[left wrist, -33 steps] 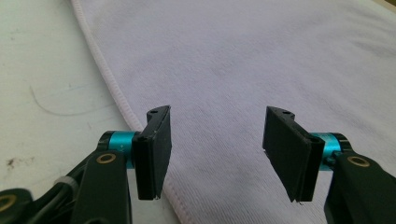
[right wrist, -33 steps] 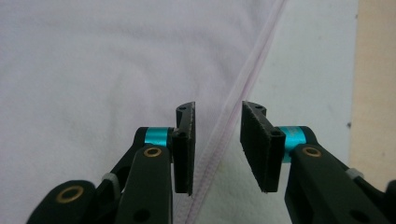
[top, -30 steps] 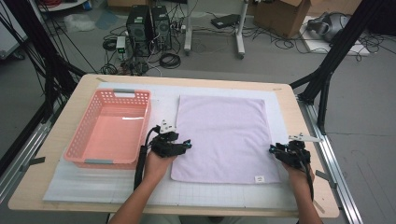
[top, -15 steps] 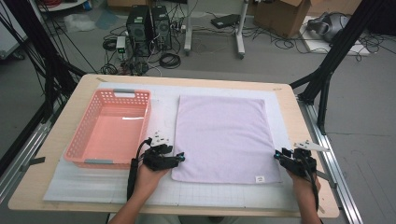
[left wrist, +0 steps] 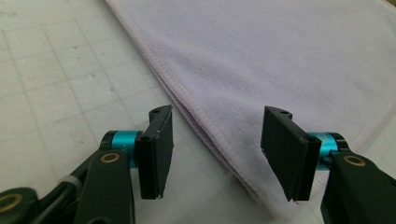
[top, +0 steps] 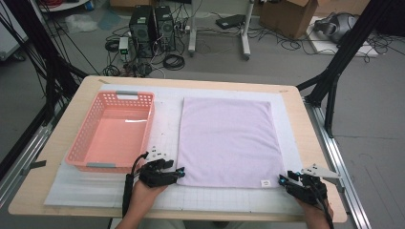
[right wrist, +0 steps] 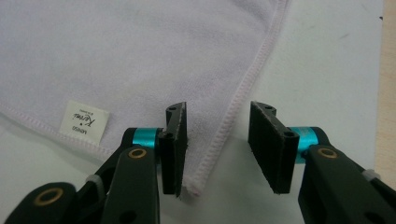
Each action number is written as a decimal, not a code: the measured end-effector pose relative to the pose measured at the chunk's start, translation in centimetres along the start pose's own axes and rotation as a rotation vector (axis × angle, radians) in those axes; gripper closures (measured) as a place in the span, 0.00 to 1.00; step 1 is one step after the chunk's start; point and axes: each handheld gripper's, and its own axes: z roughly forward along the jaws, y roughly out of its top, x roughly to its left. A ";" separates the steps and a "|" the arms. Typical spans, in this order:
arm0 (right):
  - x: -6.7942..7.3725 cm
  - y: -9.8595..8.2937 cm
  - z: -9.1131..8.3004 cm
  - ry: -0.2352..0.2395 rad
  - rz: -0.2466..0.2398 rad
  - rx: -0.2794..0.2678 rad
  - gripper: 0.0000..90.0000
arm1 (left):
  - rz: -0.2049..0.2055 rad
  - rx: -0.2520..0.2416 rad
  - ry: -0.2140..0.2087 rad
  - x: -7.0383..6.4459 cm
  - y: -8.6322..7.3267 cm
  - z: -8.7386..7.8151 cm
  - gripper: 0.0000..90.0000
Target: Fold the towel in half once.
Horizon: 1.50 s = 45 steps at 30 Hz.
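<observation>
Jaws of both grippers stand apart, each at a near corner of the lilac towel [top: 227,140], flat beside the pink basket [top: 114,129]. Left gripper [top: 179,172] and right gripper [top: 282,180] have come back from mid-towel, so pinching seems next.

1 lilac towel [top: 227,140], 1 pink basket [top: 143,126], 2 grippers, left gripper [top: 180,172], right gripper [top: 282,180]

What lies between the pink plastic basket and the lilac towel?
Nothing: in the high view, a bare strip of white gridded mat separates the pink plastic basket from the lilac towel.
</observation>
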 end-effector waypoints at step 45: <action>-1.8 5.9 3.8 -0.027 0.000 -0.048 0.70 | -0.019 -0.062 0.191 2.1 4.3 4.0 0.59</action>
